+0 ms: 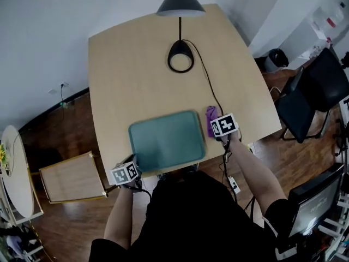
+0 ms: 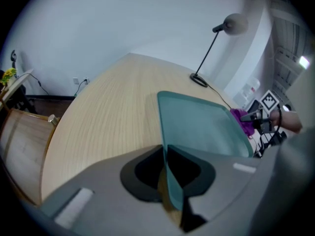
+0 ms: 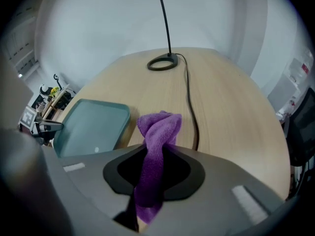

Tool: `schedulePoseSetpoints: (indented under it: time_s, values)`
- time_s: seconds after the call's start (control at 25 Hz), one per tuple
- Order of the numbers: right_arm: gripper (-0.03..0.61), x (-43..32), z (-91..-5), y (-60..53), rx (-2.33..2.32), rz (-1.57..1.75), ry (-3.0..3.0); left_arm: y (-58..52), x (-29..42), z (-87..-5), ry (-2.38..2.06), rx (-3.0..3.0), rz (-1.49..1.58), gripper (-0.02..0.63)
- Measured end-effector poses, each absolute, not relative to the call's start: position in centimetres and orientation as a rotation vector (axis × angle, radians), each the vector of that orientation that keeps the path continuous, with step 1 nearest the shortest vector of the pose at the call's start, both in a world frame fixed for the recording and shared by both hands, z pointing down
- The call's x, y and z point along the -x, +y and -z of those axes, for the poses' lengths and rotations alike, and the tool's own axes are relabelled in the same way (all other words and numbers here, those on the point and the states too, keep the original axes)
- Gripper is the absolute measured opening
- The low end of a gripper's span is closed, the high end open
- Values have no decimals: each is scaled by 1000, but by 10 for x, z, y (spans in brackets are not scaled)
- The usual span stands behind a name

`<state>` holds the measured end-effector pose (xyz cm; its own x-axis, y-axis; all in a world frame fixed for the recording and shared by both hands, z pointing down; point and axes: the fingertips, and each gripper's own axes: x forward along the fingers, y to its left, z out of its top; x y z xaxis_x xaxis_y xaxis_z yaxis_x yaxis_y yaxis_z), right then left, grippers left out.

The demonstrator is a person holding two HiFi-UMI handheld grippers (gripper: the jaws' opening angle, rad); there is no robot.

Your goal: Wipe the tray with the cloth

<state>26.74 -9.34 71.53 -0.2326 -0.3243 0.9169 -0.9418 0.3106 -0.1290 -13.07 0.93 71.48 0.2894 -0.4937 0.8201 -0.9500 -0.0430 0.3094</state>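
A teal tray (image 1: 166, 141) lies near the front edge of the wooden table (image 1: 142, 70). My left gripper (image 1: 134, 165) is shut on the tray's front left rim (image 2: 172, 181), which runs between its jaws. To the right of the tray, my right gripper (image 1: 218, 129) is shut on a purple cloth (image 1: 211, 115). In the right gripper view the cloth (image 3: 155, 151) stands bunched up out of the jaws, with the tray (image 3: 93, 127) to its left. The left gripper view shows the cloth (image 2: 241, 118) past the tray's far rim.
A black desk lamp (image 1: 180, 56) stands at the back of the table, and its cable (image 1: 210, 89) runs forward past the cloth. A small wooden stool (image 1: 71, 176) stands at the left, dark chairs (image 1: 311, 94) at the right. Bare tabletop lies behind and left of the tray.
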Motion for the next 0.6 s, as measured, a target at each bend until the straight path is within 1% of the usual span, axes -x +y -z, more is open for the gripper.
schedulePoseSetpoints:
  time_s: [0.12, 0.2, 0.24, 0.32, 0.36, 0.4, 0.44, 0.48, 0.6]
  values:
    - [82, -264, -723, -89, -1133, -871, -1739, 13, 133, -716, -1338, -1662, -649, 54]
    - [101, -260, -724, -90, -1130, -873, -1776, 12, 135, -716, -1354, -1656, -644, 54]
    - [131, -258, -721, -90, -1139, -898, -1809, 13, 136, -716, -1362, -1653, -641, 54]
    - [213, -257, -706, -90, -1188, -959, -1891, 14, 136, -715, -1372, -1650, -629, 63]
    - [225, -259, -693, -91, -1229, -982, -1934, 15, 136, -713, -1375, -1648, -614, 101]
    - [225, -262, -678, -91, -1280, -997, -1976, 16, 137, -710, -1381, -1642, -590, 157]
    - [225, -267, -662, -91, -1339, -1004, -2012, 16, 139, -704, -1394, -1632, -560, 190]
    - [216, -274, -648, -91, -1406, -1001, -2042, 16, 143, -697, -1414, -1623, -526, 192]
    - [120, -289, -602, -87, -1580, -971, -2150, 11, 160, -661, -1529, -1625, -440, 190]
